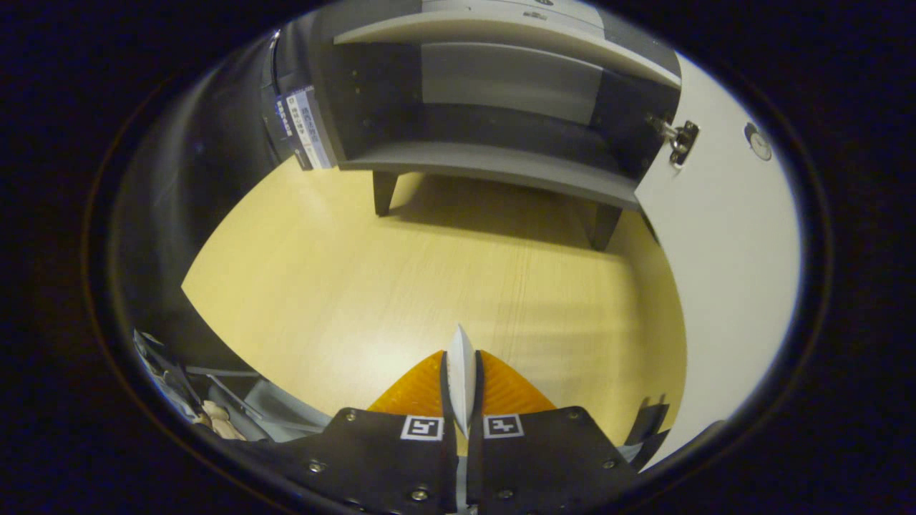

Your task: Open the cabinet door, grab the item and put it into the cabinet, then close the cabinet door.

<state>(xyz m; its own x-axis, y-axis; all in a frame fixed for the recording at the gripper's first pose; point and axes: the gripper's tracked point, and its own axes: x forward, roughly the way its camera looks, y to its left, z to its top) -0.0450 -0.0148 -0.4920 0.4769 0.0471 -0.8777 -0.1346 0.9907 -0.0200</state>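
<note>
Jaws pressed together on a thin white flat item, which is pinched edge-on between the fingers and held above the pale wooden counter. Beyond it, a grey cabinet is seen standing on the counter with its white door swung open to the right

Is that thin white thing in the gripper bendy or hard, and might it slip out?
The thin white flat item probably is fairly stiff: it stands straight up between the fingers without drooping. It looks light, being so thin. The gripper is shut on it, edge-on, so it could slide if jolted.
</note>
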